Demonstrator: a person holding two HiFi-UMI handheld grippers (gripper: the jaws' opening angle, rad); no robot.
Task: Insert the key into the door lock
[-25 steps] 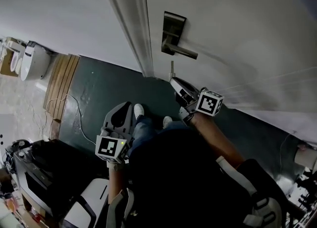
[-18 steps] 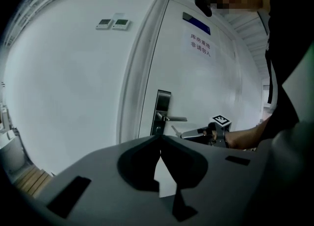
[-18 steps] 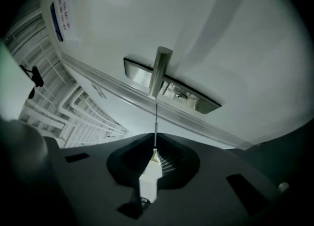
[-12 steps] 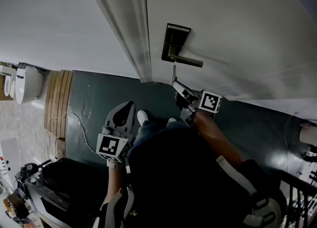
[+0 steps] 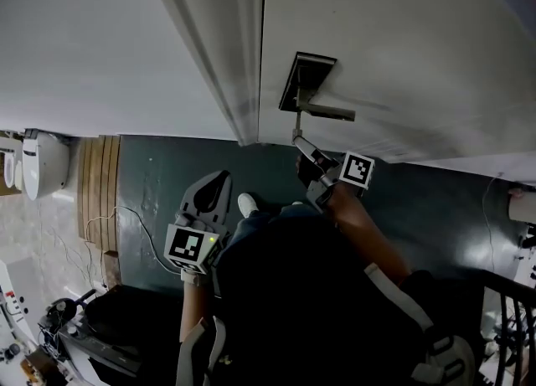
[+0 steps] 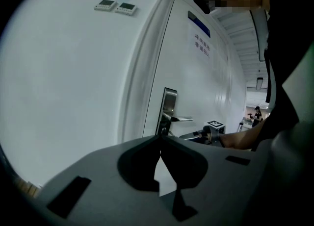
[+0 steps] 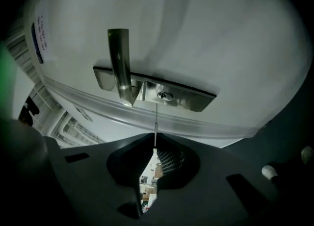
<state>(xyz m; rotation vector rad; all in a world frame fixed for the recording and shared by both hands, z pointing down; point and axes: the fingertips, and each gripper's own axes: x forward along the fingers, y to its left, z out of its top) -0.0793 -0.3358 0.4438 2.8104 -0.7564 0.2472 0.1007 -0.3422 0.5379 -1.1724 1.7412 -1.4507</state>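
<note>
Metal key (image 7: 155, 122), thin, pinched in right tool (image 7: 155, 145), tip near brushed lock (image 7: 162, 95); left tool (image 6: 160, 146) pressed together.

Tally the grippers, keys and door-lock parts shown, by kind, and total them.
Grippers: 2, left gripper and right gripper
Key: 1
Keyhole: 1
Lever handle: 1
Lock plate: 1
Total: 6

At the head view's left edge, a slatted wooden board (image 5: 99, 182) lies on the dark floor (image 5: 163, 171). Upper left in the left gripper view, two small wall panels (image 6: 116, 6) sit side by side.
</note>
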